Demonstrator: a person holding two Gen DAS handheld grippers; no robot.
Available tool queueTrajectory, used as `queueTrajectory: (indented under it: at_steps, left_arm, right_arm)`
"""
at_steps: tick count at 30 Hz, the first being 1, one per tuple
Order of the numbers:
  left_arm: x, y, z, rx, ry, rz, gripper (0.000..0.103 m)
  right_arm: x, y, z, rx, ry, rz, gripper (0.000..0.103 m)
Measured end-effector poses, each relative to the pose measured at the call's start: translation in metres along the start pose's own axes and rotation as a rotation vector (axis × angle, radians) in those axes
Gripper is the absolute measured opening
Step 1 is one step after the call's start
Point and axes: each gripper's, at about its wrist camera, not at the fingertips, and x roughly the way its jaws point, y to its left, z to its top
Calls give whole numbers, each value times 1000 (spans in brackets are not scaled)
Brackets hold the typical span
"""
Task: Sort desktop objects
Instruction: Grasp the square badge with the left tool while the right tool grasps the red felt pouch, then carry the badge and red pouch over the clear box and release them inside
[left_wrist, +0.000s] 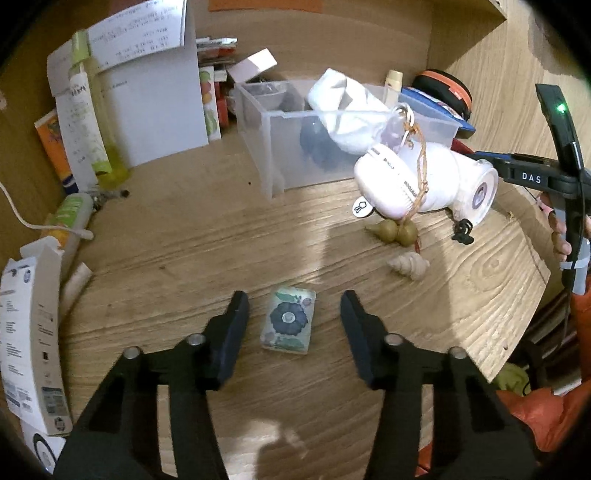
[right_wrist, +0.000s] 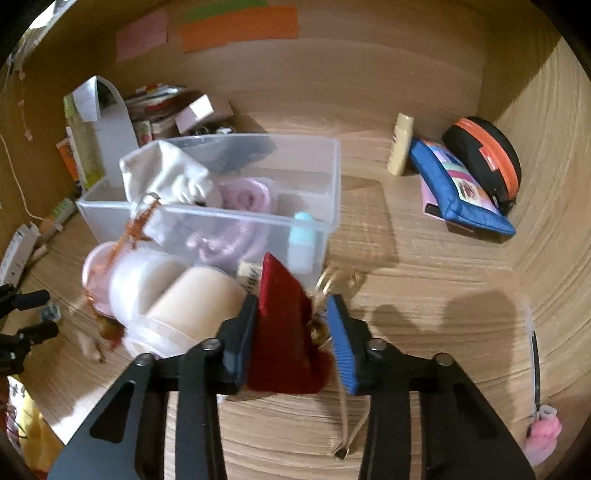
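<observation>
In the left wrist view a small clear block with a blue flower (left_wrist: 288, 325) lies flat on the wooden desk. My left gripper (left_wrist: 294, 299) straddles it, open, with a gap on each side between the fingers and the block. In the right wrist view my right gripper (right_wrist: 291, 306) is shut on a dark red pouch (right_wrist: 284, 332) that stands up between the pads, with a gold key ring (right_wrist: 332, 280) just beyond it. A clear plastic bin (right_wrist: 334, 166) stands right behind, holding a white cloth bag (right_wrist: 166, 177), pink items and a pale blue bottle (right_wrist: 301, 240).
White and cream tubs (right_wrist: 177, 295) lie left of the right gripper. A gourd charm (left_wrist: 395, 232) and a shell (left_wrist: 408, 266) lie right of the block. A blue pouch (right_wrist: 461, 192), a black-orange case (right_wrist: 487, 155) and a cream bottle (right_wrist: 400, 147) sit back right. Boxes (left_wrist: 29, 332) and papers line the left.
</observation>
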Motion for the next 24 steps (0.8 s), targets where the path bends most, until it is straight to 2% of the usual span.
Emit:
queueTrajectory:
  at_steps: [1,5,10,15,24]
  left_arm:
    - [1,-2,0,6,-1,3,43]
    - [2,-7,1,28,-14,21,24]
    - [2,-5,0,16,-20,36,24]
    - [-3,0,3,-17,-38,31,24]
    - [-21,6,34,-29,-120,50,24]
  right_arm:
    - [2,-1,-1,0,6,-3,28]
    - [11,-7,-4,23,30,13,22]
    - [11,-10,-6,41,14,23,14]
    - [2,-18,-4,84,-7,54,12]
    - [-25,-23,4,94,-59,96,10]
